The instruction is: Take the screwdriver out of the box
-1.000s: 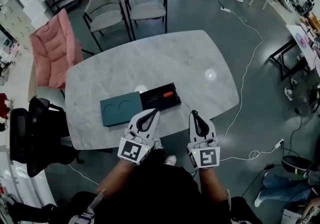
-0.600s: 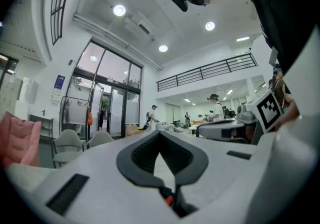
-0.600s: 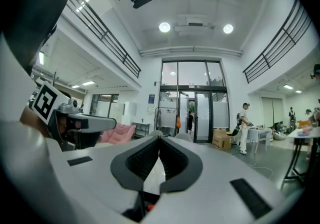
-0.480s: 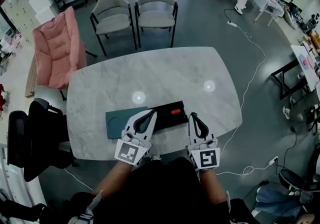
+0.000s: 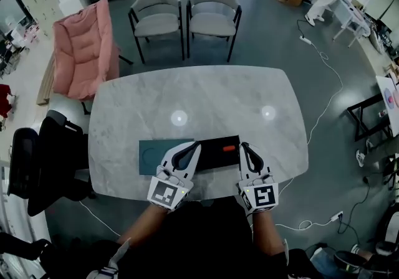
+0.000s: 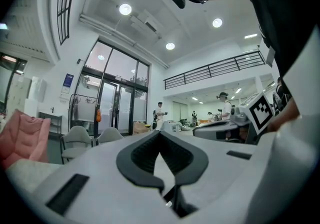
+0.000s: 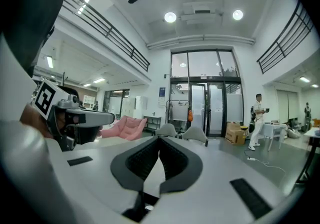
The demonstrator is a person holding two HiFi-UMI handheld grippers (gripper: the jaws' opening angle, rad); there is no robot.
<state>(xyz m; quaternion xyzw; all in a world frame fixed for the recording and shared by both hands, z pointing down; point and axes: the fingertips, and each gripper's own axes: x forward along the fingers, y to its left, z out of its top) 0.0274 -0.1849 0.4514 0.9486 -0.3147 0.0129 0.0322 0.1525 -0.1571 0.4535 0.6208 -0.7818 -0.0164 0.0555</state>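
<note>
In the head view a black open box (image 5: 209,153) lies near the front edge of the marble table (image 5: 199,97), with its teal lid (image 5: 153,150) flat beside it on the left. The screwdriver's orange handle (image 5: 229,147) shows at the box's right end. My left gripper (image 5: 196,144) is shut and empty, its tip over the seam between lid and box. My right gripper (image 5: 244,145) is shut and empty too, its tip just right of the box's right end. Both gripper views look level across the room, past the shut left gripper (image 6: 160,132) and right gripper (image 7: 159,138); the box is hidden there.
Two grey chairs (image 5: 187,13) stand behind the table and a pink armchair (image 5: 81,47) at its far left. A black office chair (image 5: 37,159) is by the left edge. White cables (image 5: 318,122) run over the floor on the right. People stand far off.
Both grippers have come forward over the table's front edge towards the box; the left tip now overlaps the lid and box. The view has shifted closer to the table.
</note>
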